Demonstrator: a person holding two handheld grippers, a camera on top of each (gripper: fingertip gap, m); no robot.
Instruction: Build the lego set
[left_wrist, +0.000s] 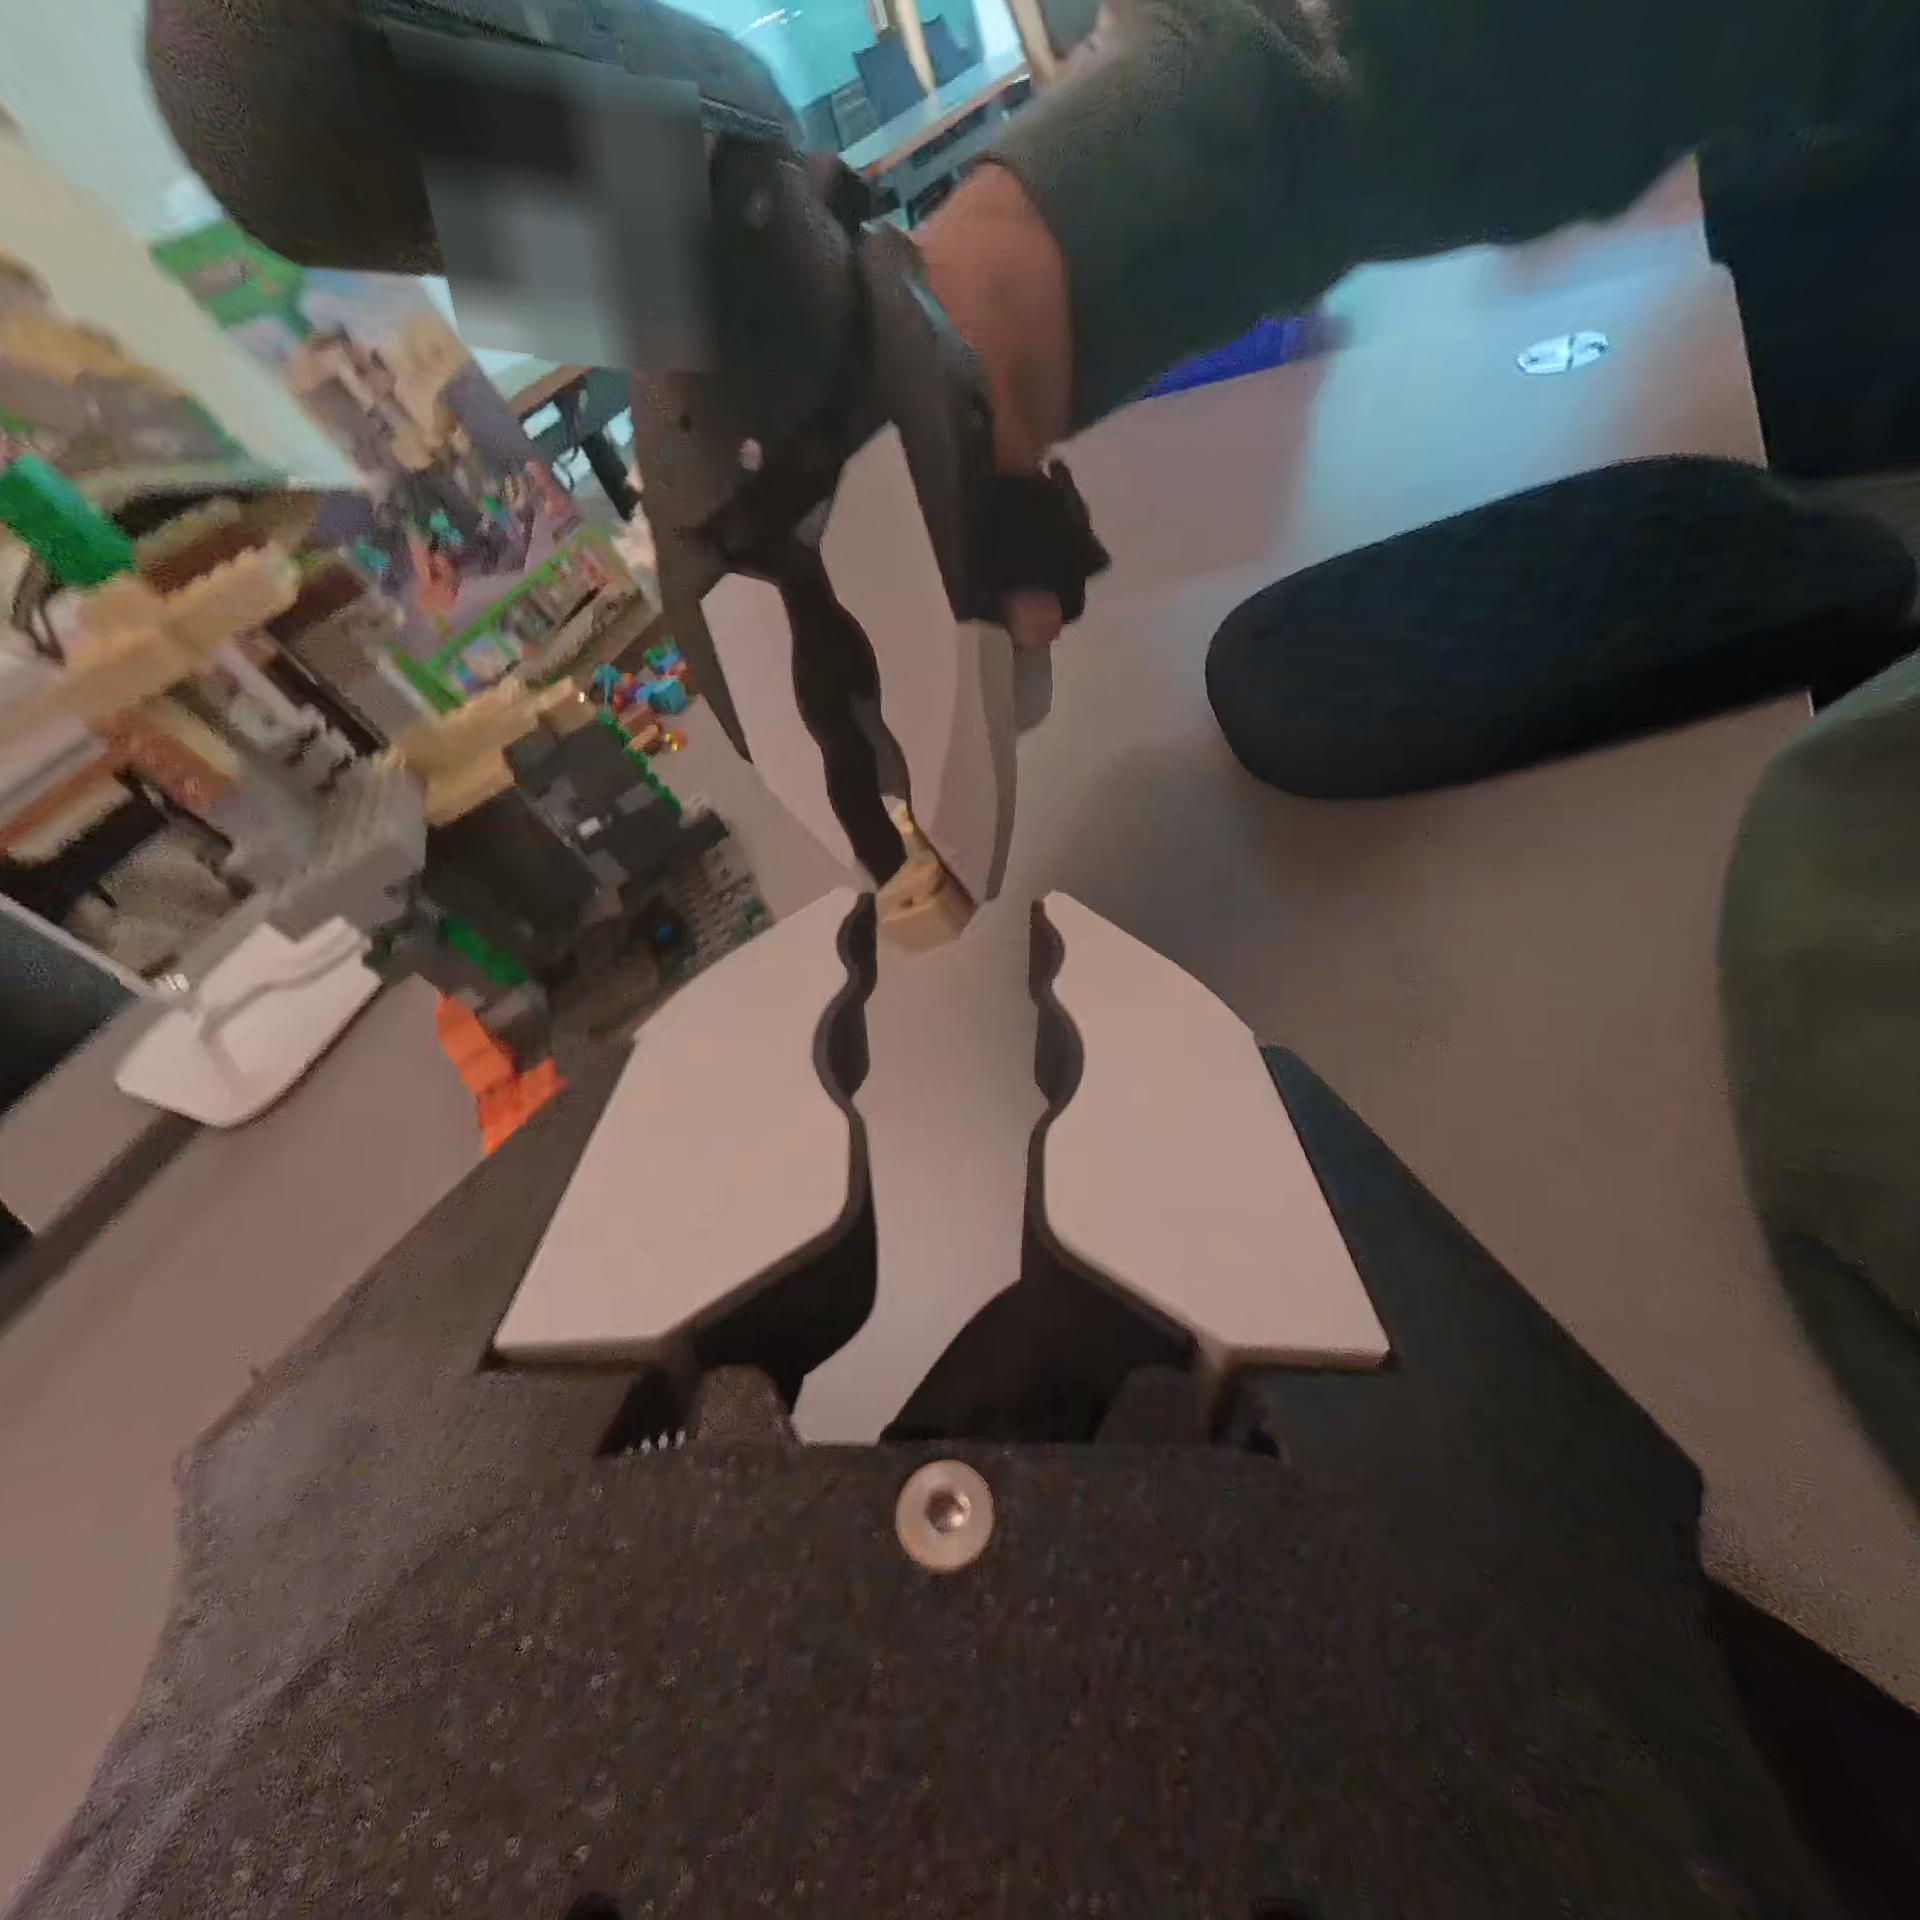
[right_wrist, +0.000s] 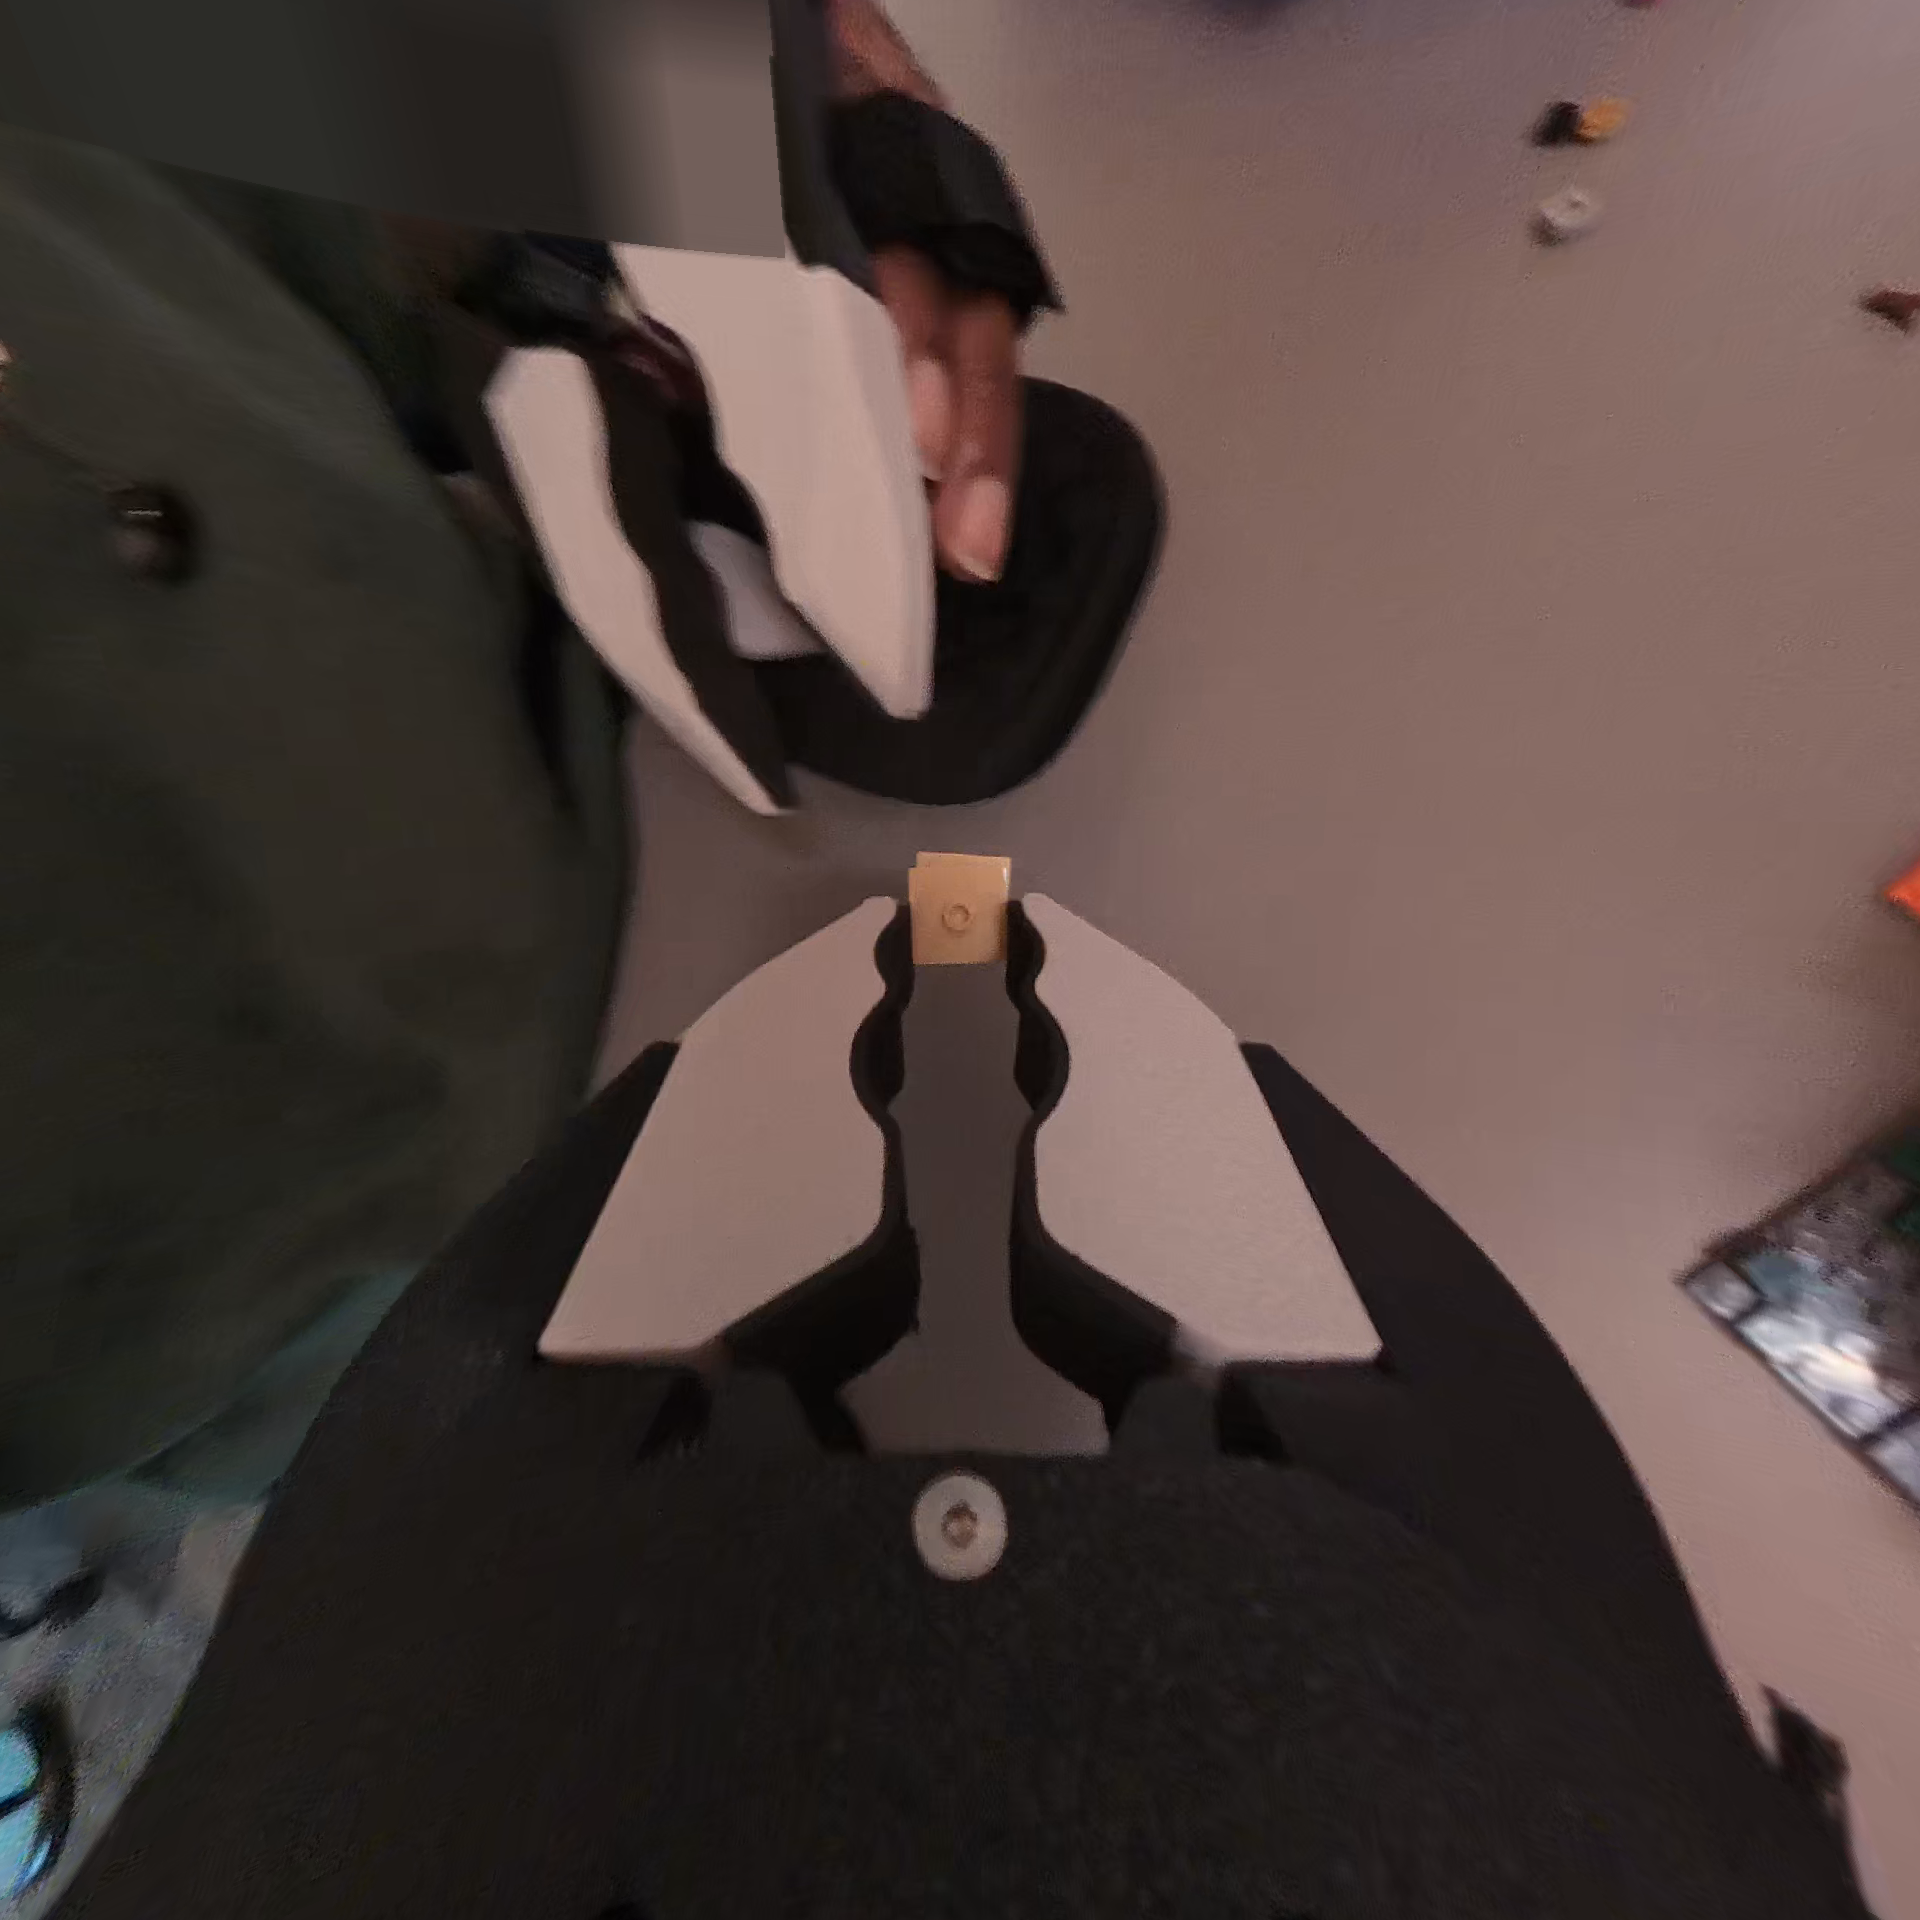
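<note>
My right gripper (right_wrist: 958, 906) is shut on a small tan lego brick (right_wrist: 956, 930), pinched at its fingertips above the grey table. In the left wrist view the right gripper (left_wrist: 935, 883) comes down from above with the tan brick (left_wrist: 914, 920) just beyond my left gripper's tips. My left gripper (left_wrist: 951, 906) is open and empty, its fingers apart with bare table between them. It also shows in the right wrist view (right_wrist: 844, 758), a little beyond the brick, with a hand on it.
A partly built lego model (left_wrist: 488, 831) in tan, grey and green stands at left, with orange pieces (left_wrist: 499, 1070) and a white stand (left_wrist: 249, 1029). A black padded object (left_wrist: 1558, 623) lies at right. Loose pieces (right_wrist: 1569, 166) and a printed sheet (right_wrist: 1829, 1320) lie on the table. Both grippers' tips are close together, under 4 cm apart.
</note>
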